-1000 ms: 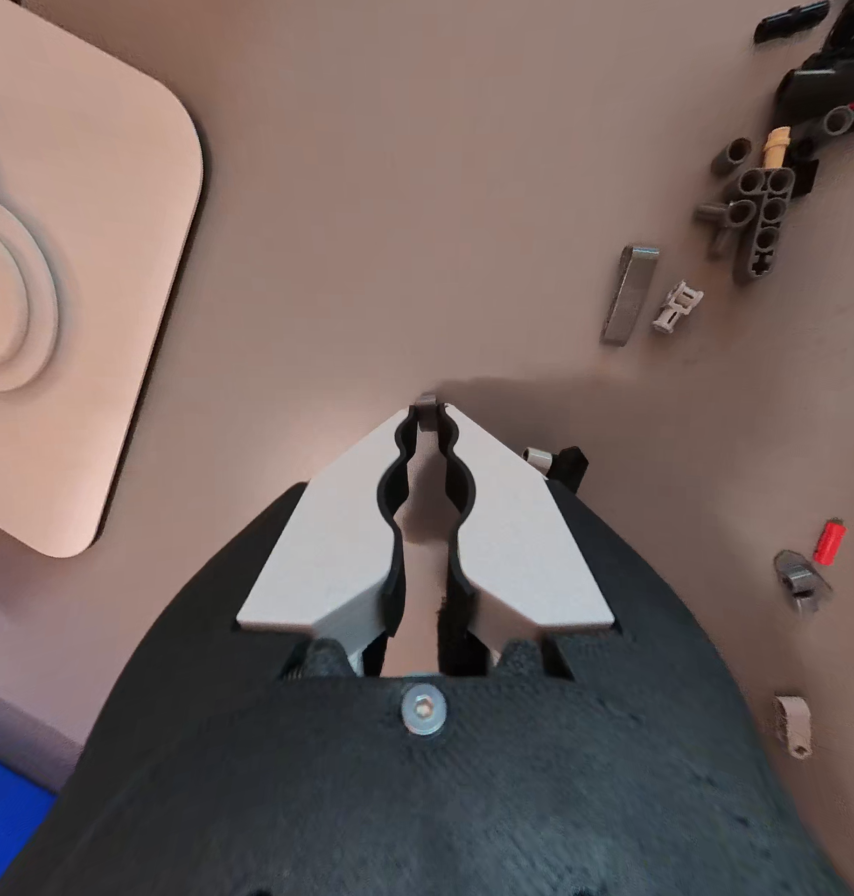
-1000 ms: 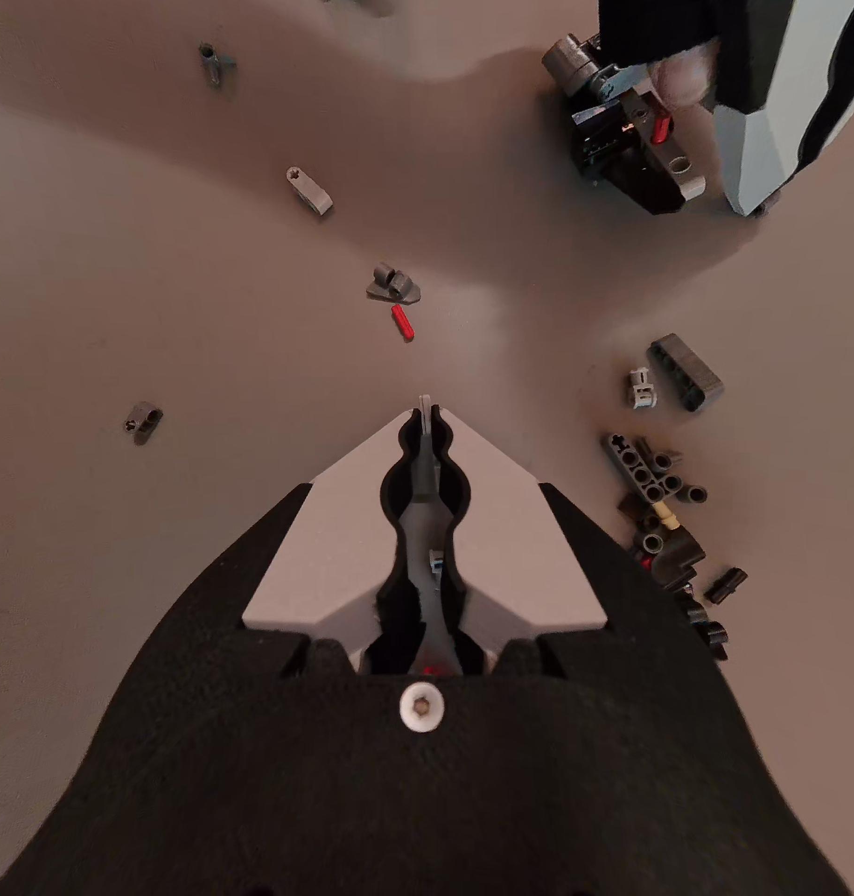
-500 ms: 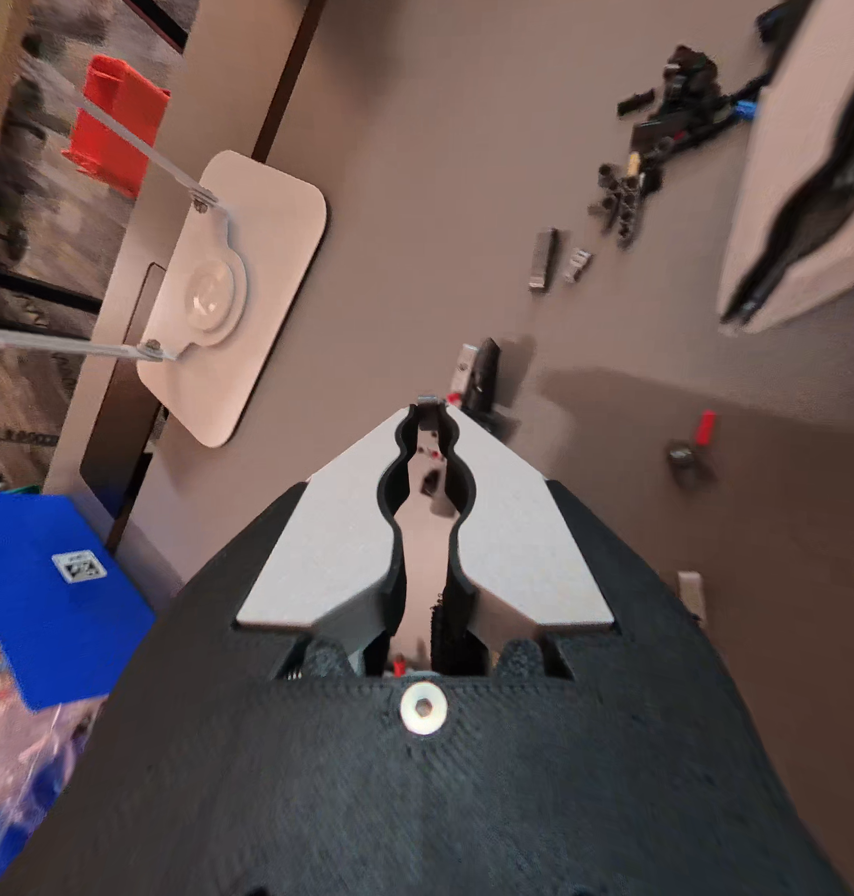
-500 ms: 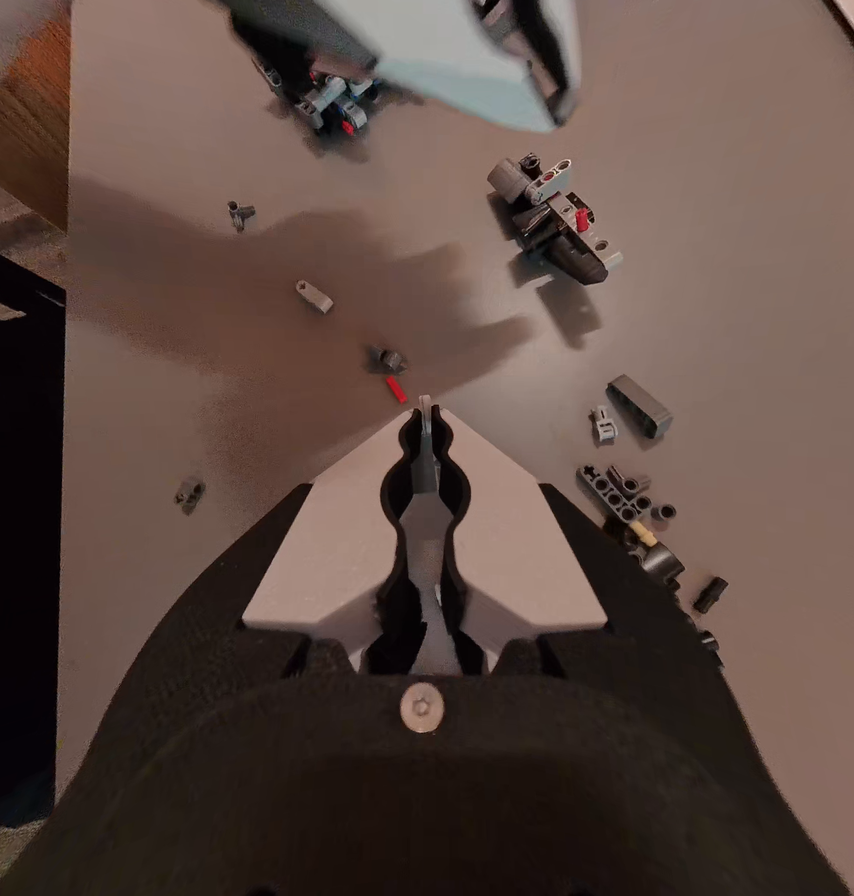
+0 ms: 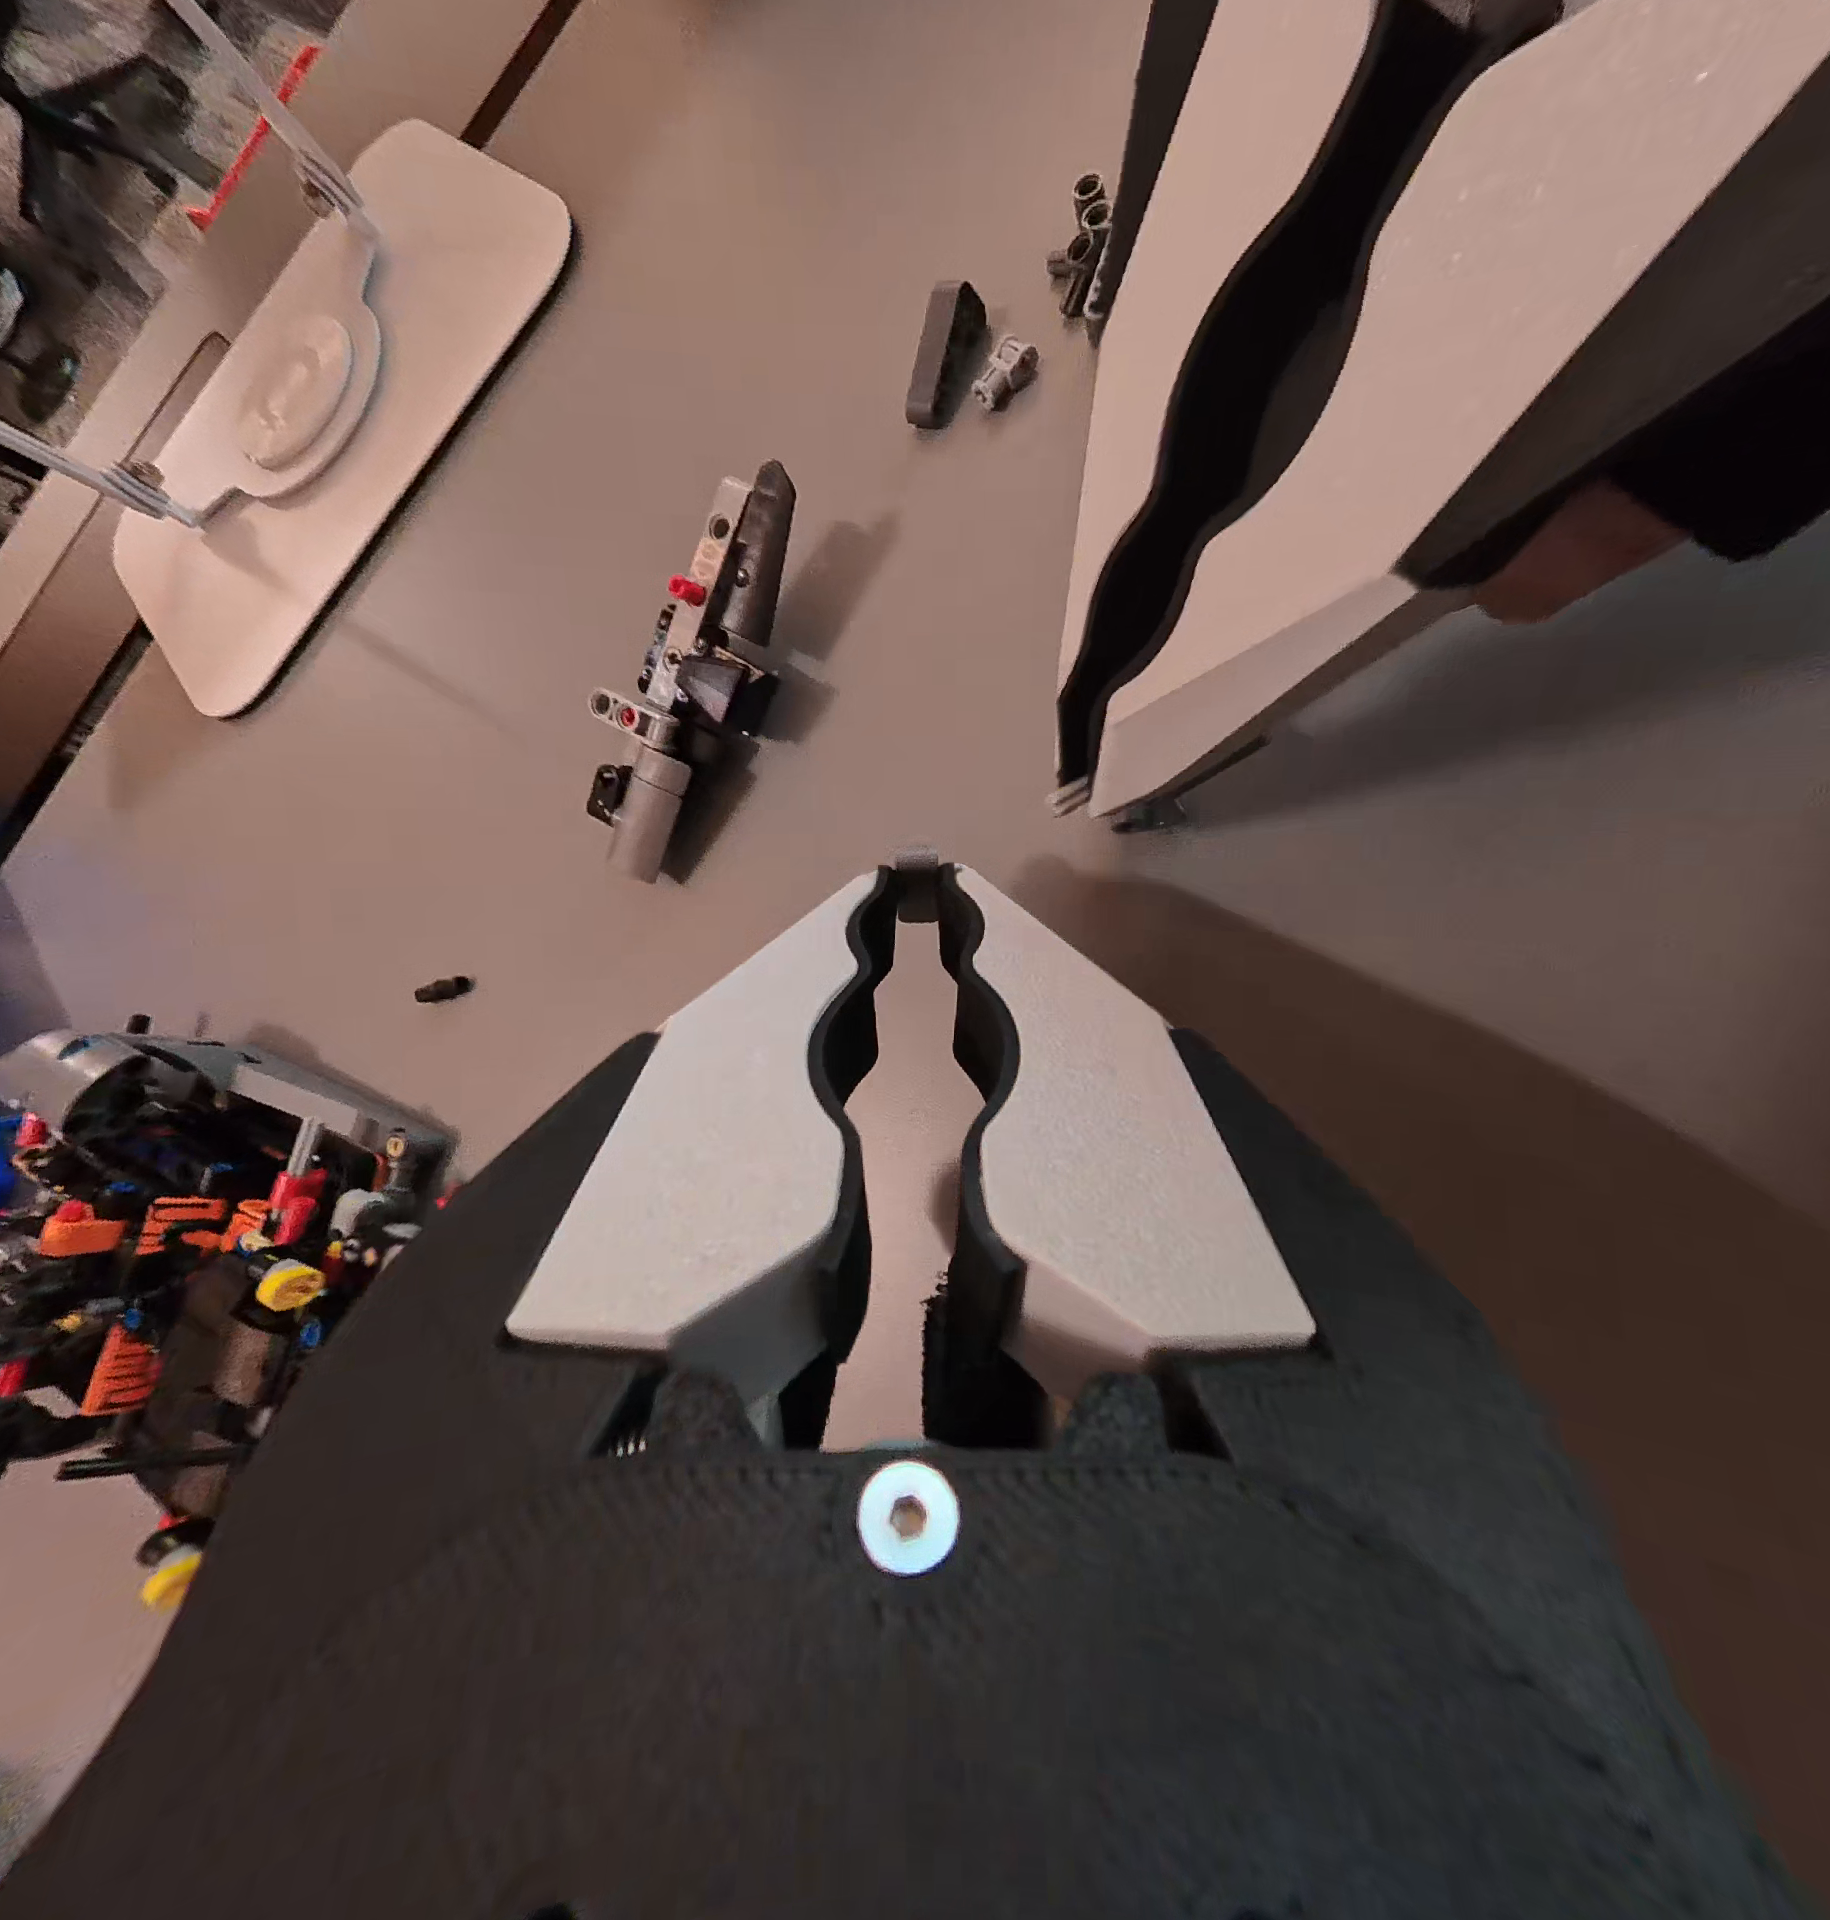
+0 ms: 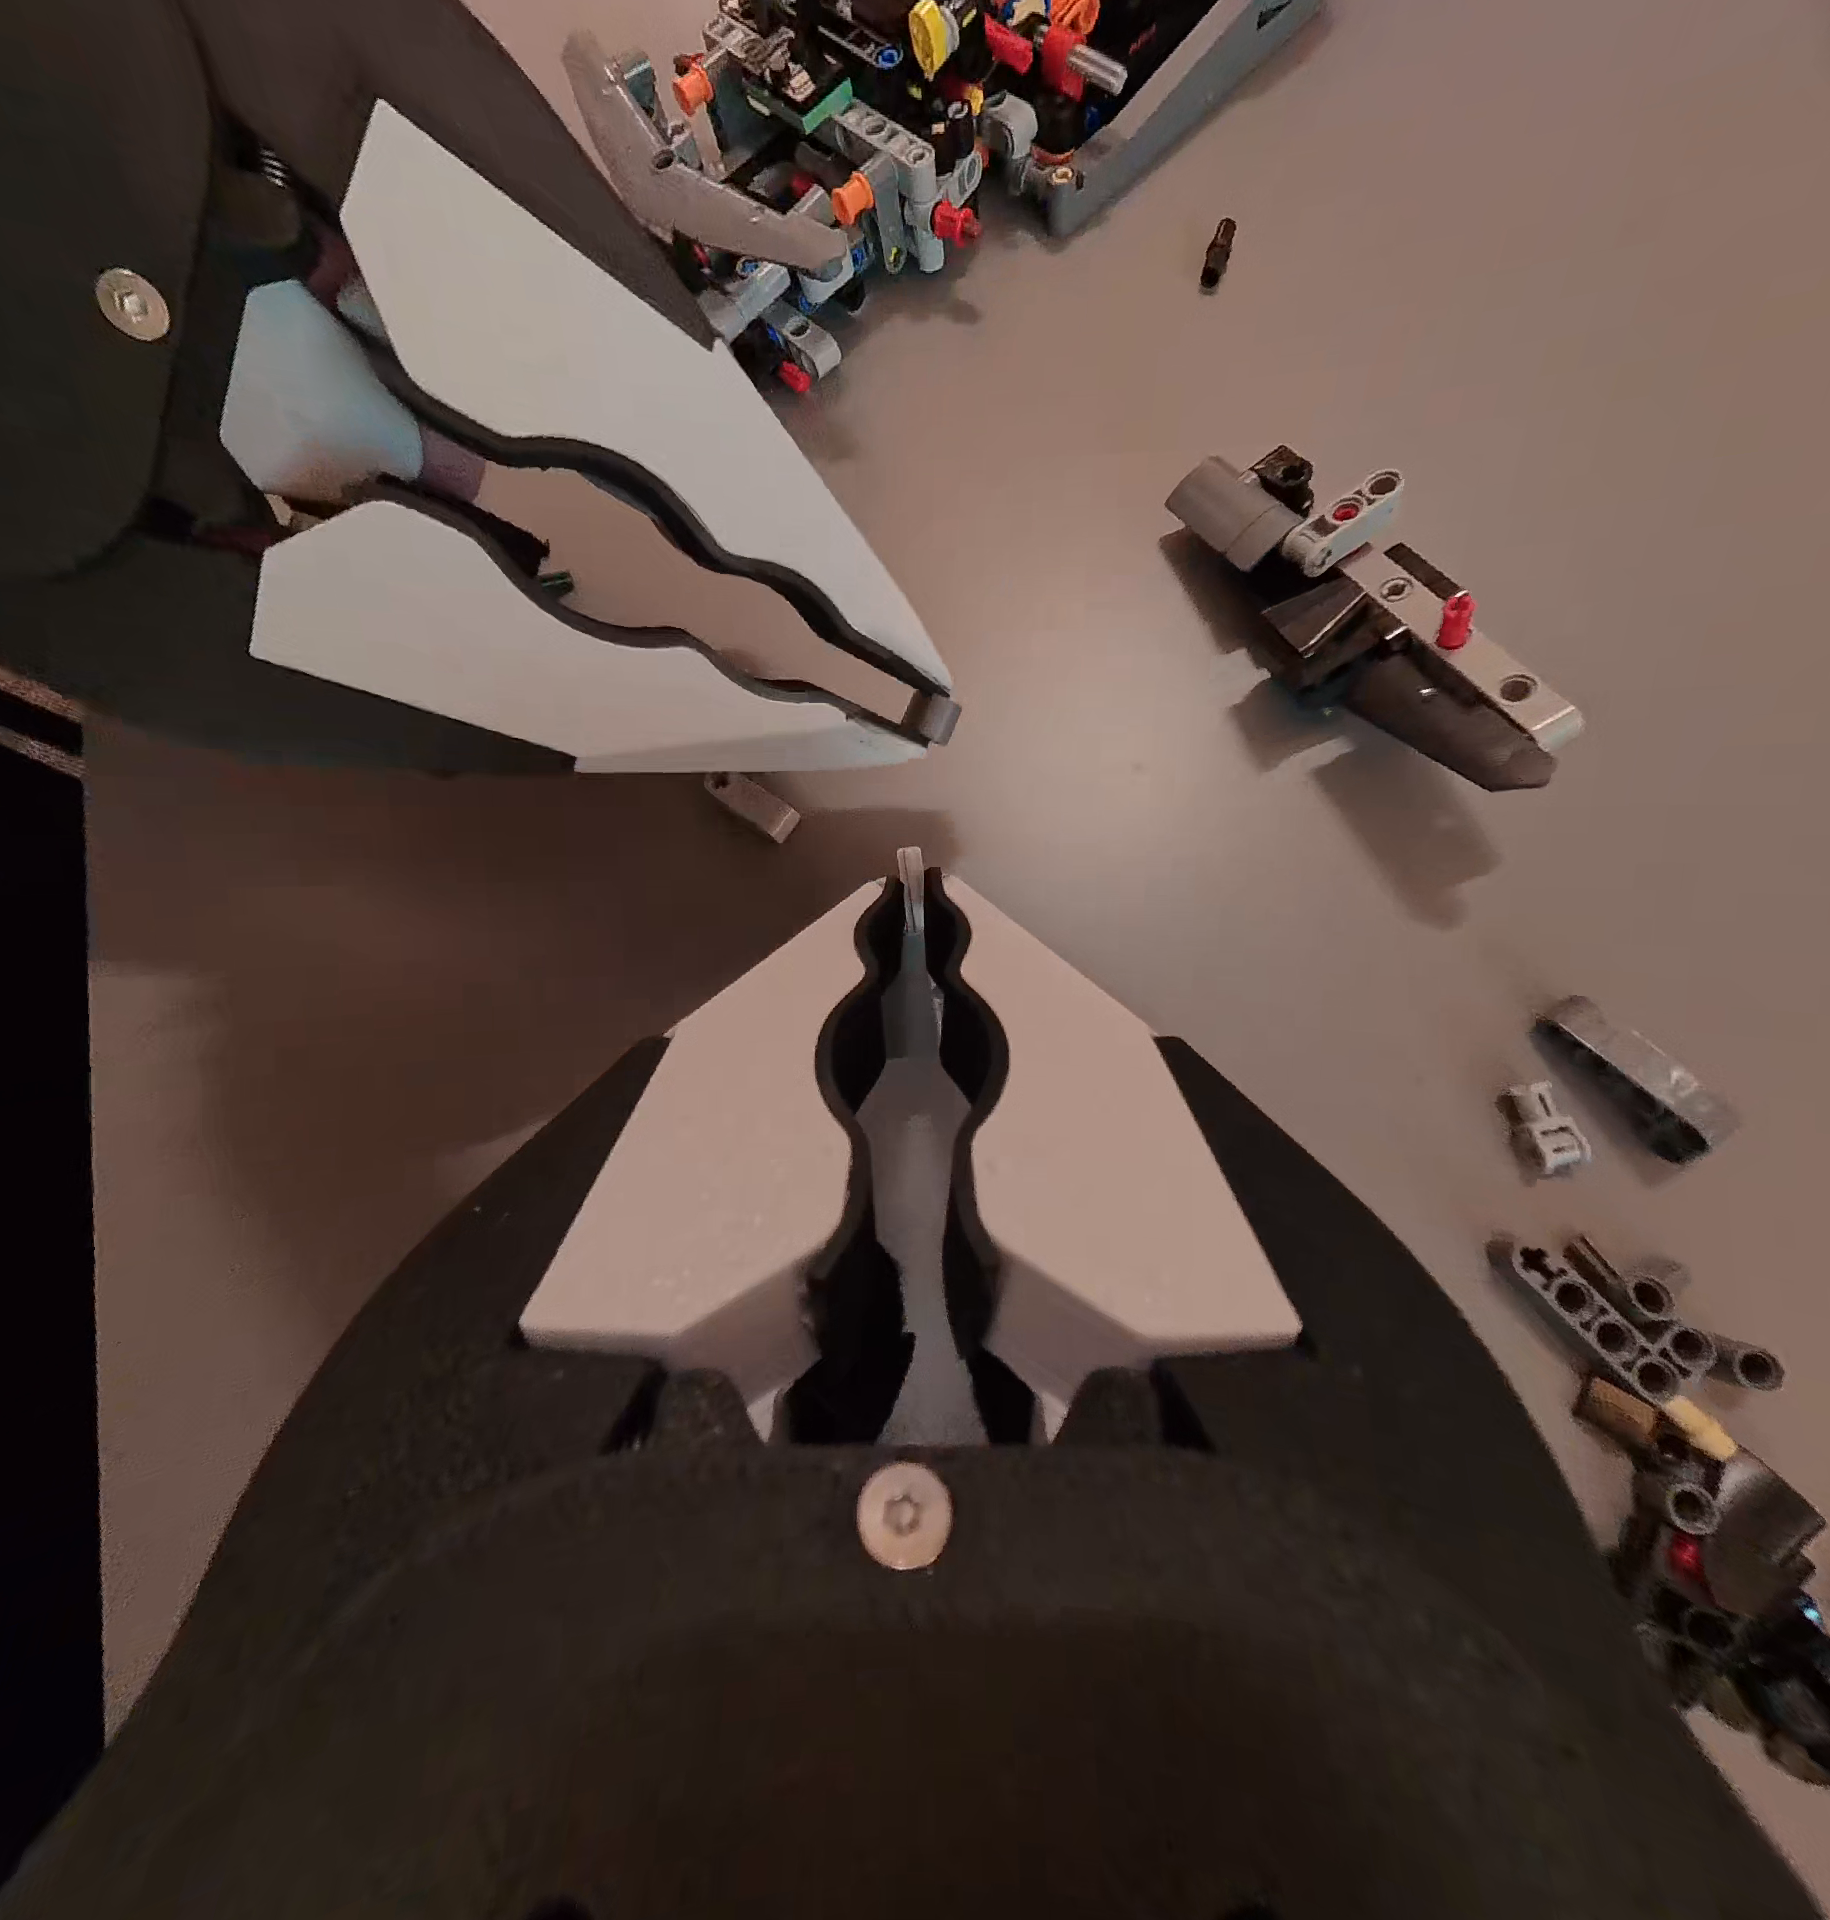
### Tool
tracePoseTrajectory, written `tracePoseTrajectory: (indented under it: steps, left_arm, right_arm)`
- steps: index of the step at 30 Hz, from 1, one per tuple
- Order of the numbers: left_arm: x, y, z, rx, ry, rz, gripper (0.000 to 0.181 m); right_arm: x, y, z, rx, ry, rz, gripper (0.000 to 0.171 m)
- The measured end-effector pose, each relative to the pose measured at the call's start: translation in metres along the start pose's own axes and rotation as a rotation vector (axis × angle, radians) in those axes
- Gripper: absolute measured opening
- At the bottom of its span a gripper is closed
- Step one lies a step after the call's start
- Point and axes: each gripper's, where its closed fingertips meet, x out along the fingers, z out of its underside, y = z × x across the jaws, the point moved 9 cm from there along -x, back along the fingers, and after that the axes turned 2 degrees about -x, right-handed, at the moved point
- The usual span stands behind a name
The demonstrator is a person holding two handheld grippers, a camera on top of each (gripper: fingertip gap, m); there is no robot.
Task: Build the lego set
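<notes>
My left gripper [image 5: 916, 878] is shut on a small grey lego piece [image 5: 916, 883] at its tips and holds it above the table. It also shows in the right wrist view [image 6: 932, 717], at upper left, with the piece [image 6: 939, 719]. My right gripper [image 6: 909, 883] is shut on a thin light-grey lego piece [image 6: 909, 935]. It shows in the left wrist view [image 5: 1077, 800] at upper right. The two sets of tips are close together and apart. A grey and black subassembly [image 5: 693, 644] [image 6: 1389, 613] lies on the table beyond them.
A large colourful lego model [image 5: 163, 1247] [image 6: 890, 135] stands at the table's side. Nearby lie a black pin [image 6: 1215, 249], a dark beam [image 6: 1628, 1081], a light connector [image 6: 1545, 1132], a grey piece [image 6: 755, 805] and a cluster of dark parts [image 6: 1638, 1330]. A white stand base [image 5: 339, 395] sits at the far left. Both grippers' tips are roughly 12 cm from the light connector [image 6: 1545, 1132]. It is also in sight in the left wrist view [image 5: 1009, 360].
Both grippers have lifted from the table and swung toward each other, each keeping its piece. The subassembly stays on the table.
</notes>
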Motion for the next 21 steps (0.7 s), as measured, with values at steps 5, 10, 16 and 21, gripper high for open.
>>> tracePoseTrajectory:
  steps: [5,10,16,21]
  left_arm:
    - [0.008,0.001,0.006,-0.018,-0.059,0.013,0.006]
    - [0.017,-0.009,0.009,-0.077,-0.116,0.015,0.006]
    - [0.020,-0.016,0.014,-0.160,-0.105,0.008,0.007]
    - [0.016,-0.017,0.020,-0.202,-0.097,0.015,0.014]
  right_arm:
    - [0.012,0.001,-0.002,0.010,-0.021,0.017,0.001]
    - [0.018,0.013,-0.014,-0.013,-0.034,0.044,0.001]
    - [0.021,0.019,-0.029,-0.033,-0.054,0.017,0.001]
    - [0.036,0.021,-0.030,-0.014,-0.079,-0.008,0.001]
